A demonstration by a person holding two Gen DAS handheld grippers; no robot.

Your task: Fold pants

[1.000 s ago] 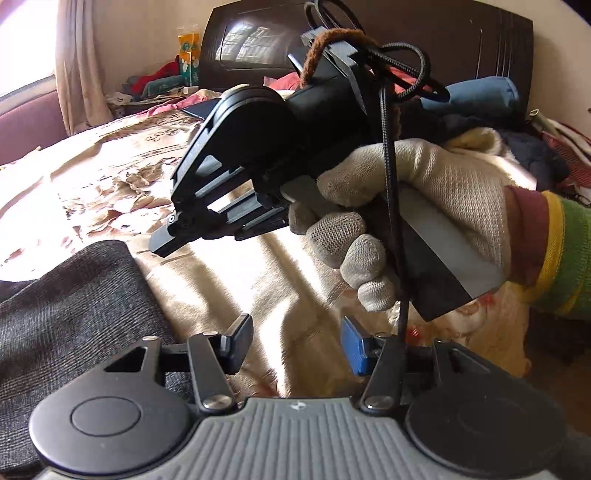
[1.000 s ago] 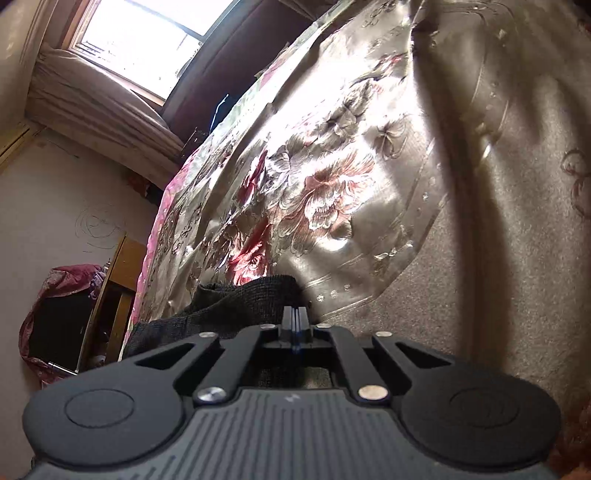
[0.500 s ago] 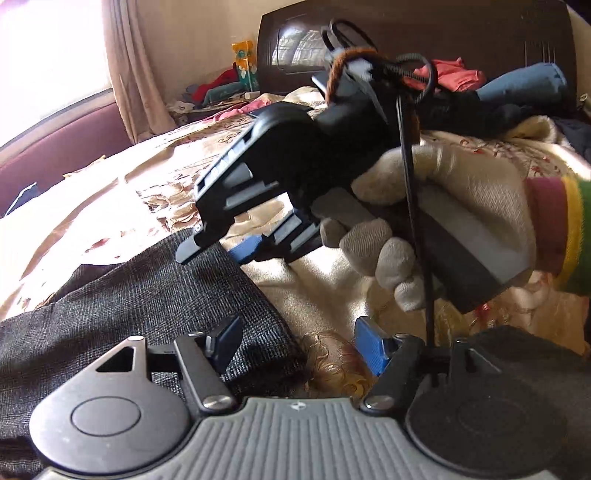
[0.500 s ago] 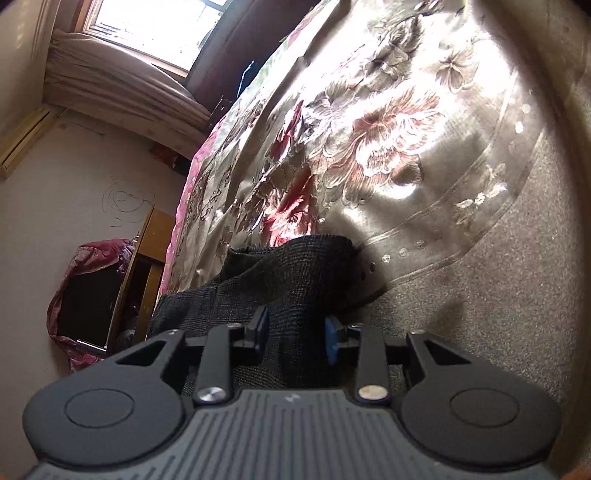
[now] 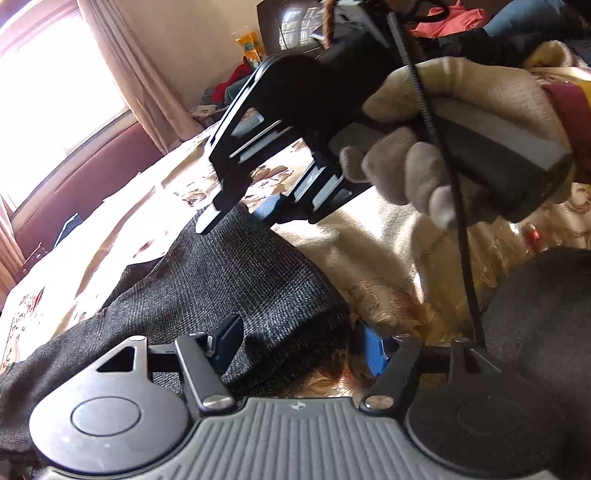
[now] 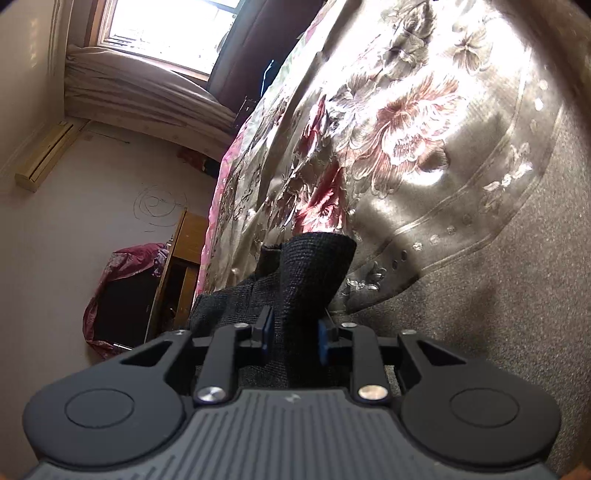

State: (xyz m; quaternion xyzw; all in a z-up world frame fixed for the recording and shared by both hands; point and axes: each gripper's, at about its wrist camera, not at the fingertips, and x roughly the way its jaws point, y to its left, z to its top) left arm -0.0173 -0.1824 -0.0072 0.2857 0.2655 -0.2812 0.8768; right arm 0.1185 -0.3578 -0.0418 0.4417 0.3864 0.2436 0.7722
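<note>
One pair of dark grey pants [image 5: 229, 291] lies on the floral bedspread [image 5: 388, 266], with one end near the bed's side edge, where the cover drops toward the floor. Two grippers are in view. The left gripper [image 5: 295, 343] has its fingers spread wide, straddling a folded corner of the cloth without pinching it. The right gripper [image 6: 293, 334] also has its fingers apart, with a raised fold of the pants [image 6: 314, 269] standing between them; whether the pads touch the fabric cannot be told. From the left wrist view, the right gripper [image 5: 236, 216] and the one gloved hand [image 5: 454, 133] holding it hang over the far part of the pants, and a black cable [image 5: 443, 192] runs down across the view. Beyond lie a dark headboard [image 5: 291, 26], a pile of clothes [image 5: 232, 85], curtains [image 5: 122, 70] beside a bright window [image 5: 48, 99], and a wooden stand [image 6: 181, 266] by the wall.
</note>
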